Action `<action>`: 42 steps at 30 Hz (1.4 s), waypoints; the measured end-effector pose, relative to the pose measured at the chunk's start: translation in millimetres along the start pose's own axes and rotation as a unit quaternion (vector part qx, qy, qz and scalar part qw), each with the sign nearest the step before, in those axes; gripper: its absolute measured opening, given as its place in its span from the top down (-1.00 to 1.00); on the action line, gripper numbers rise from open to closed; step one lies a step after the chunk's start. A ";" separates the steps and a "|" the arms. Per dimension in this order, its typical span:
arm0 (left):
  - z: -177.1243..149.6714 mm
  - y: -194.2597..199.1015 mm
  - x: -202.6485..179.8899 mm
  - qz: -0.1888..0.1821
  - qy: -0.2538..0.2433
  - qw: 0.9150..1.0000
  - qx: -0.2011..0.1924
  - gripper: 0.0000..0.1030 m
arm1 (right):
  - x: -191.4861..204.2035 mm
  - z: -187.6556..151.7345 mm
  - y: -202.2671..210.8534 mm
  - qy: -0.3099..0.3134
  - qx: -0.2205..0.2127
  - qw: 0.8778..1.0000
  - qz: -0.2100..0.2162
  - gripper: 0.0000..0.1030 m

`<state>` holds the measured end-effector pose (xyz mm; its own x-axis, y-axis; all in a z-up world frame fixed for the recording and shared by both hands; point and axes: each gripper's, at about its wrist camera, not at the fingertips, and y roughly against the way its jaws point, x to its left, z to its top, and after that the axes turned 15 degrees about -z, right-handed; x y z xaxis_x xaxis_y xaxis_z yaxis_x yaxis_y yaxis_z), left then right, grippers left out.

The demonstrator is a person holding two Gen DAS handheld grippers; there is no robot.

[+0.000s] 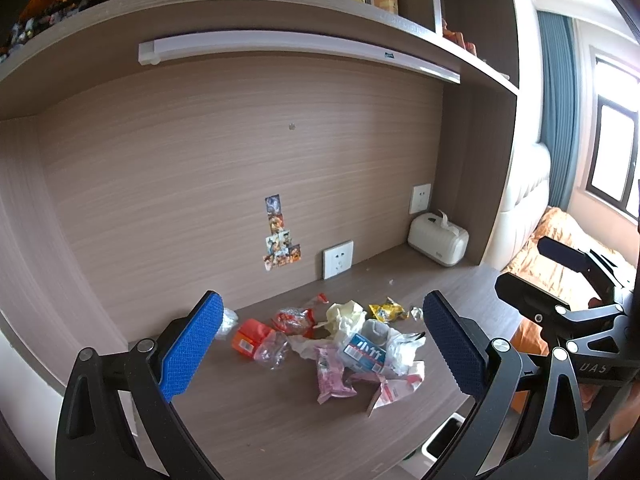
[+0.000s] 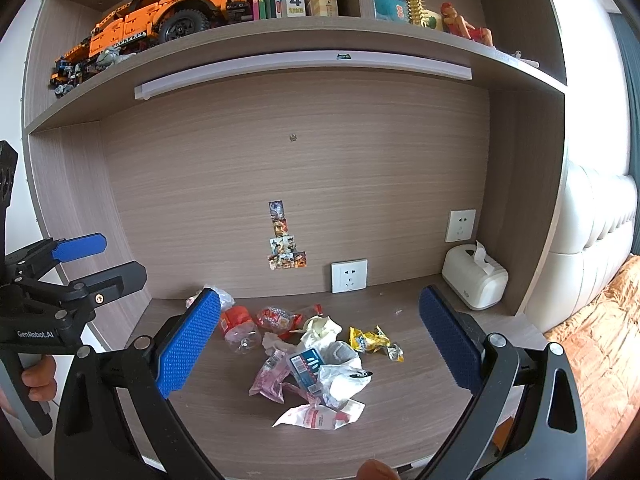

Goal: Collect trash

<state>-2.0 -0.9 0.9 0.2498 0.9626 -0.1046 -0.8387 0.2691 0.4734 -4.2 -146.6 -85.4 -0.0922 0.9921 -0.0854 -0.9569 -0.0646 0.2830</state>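
- Trash pile (image 2: 316,364): loose heap on the wooden worktop (image 2: 420,432), toward its middle and in front of the back panel. Nothing has been lifted yet.
- Pile contents: crushed clear bottle with orange label (image 2: 238,328) at the left edge; pink wrapper (image 2: 270,378) and white-red wrapper (image 2: 320,416) nearest the front; blue-white carton (image 2: 306,364) in the centre, partly under a white plastic bag (image 2: 344,380); yellow wrapper (image 2: 370,338) lying apart on the right.
- Right gripper (image 2: 320,344): jaws wide open, empty, held above and short of the pile.
- Left gripper (image 1: 320,344): jaws wide open, empty, likewise short of the pile.
- Bin (image 1: 442,442): a white rim shows below the front edge of the worktop; its opening is mostly hidden.
- Risk, overlap: pieces rest on each other, so closing on one may drag neighbours off the front edge.
- Risk, thin film: flat wrappers and the bag may slip from the jaws.
- Risk, bottle: the crushed bottle may roll or squirt sideways.
- Risk, collision: both grippers converge on one small heap.
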 end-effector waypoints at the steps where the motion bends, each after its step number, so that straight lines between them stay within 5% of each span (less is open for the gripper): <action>1: -0.3 -0.3 0.2 -0.001 0.000 1.000 0.000 -0.91 | 0.4 0.0 -0.1 0.001 0.000 1.000 0.000 -0.92; 27: -6.8 -11.9 7.5 -0.008 0.010 1.000 0.008 -0.91 | 6.2 0.4 -15.2 0.001 0.015 1.000 0.001 -0.92; 42: -18.6 -43.2 73.5 0.018 0.052 0.998 0.031 -0.91 | 36.9 -5.6 -67.7 0.026 0.058 0.998 0.005 -0.92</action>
<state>43.7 58.8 -43.6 0.1653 0.9705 -0.1755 -0.8138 0.2348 0.5316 55.7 -106.2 -113.1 -0.1185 0.9844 -0.1303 -0.9180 -0.0586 0.3922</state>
